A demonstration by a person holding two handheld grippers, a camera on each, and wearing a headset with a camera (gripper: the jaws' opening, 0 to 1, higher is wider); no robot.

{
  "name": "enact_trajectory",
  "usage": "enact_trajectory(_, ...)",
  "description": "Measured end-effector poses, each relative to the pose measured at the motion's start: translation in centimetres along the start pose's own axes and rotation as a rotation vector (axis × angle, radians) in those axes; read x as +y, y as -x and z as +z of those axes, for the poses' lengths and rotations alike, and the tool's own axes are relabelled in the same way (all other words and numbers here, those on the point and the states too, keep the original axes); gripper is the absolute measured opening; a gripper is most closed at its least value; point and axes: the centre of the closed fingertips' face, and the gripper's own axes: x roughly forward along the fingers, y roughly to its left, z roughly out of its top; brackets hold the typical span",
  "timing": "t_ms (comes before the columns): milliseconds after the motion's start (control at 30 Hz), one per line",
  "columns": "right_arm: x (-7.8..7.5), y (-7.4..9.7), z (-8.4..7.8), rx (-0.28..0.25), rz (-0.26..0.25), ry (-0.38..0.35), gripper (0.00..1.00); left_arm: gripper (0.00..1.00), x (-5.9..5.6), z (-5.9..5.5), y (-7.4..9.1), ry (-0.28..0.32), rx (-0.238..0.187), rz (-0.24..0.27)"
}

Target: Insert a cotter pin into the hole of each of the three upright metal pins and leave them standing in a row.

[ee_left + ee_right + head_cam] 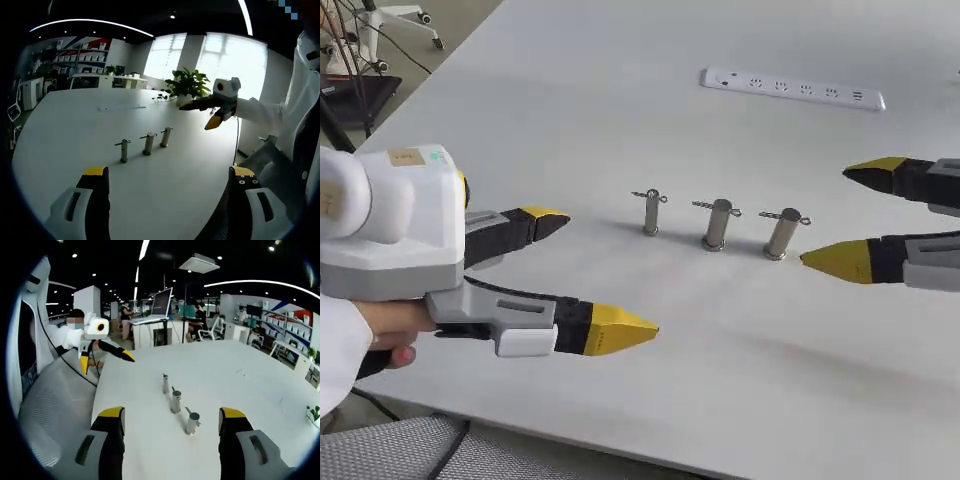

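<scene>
- three metal pins (717,225): short silver cylinders, all upright, spaced apart in a straight row on the white worktop (570,110)
- each has a cotter pin (649,196) seated crosswise through its top
- left one looks slimmer

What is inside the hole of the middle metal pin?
A cotter pin passes through the middle metal pin and sticks out on both sides. The stretch inside the hole is hidden by the pin's body.

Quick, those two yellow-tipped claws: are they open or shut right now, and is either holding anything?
Left gripper: open, holding nothing.
Right gripper: open, holding nothing.
</scene>
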Motion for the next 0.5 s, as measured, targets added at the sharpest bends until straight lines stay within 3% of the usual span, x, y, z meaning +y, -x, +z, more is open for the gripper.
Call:
enact_trajectory(67, 0.3, 0.7, -0.7, 0.017, -0.030, -0.023, 0.81, 0.99, 0.0, 0.6, 0.2, 0.028, -0.029, 0.003)
enact_trajectory(200, 1.9, 1.7, -1.3, 0.008, -0.060, -0.082, 0.83, 0.99, 0.0, 1.0, 0.4, 0.032, -0.055, 0.014)
enact_trajectory(233, 1.6, 1.8, -1.4, 0.005, -0.070, -0.096, 0.84, 0.99, -0.1, 1.0, 0.5, 0.034, -0.056, 0.013)
enact_trajectory(500, 4.3, 2.7, -3.3, -0.004, -0.133, -0.219, 0.88, 0.99, 0.3, -0.3, 0.8, 0.078, -0.035, 0.030)
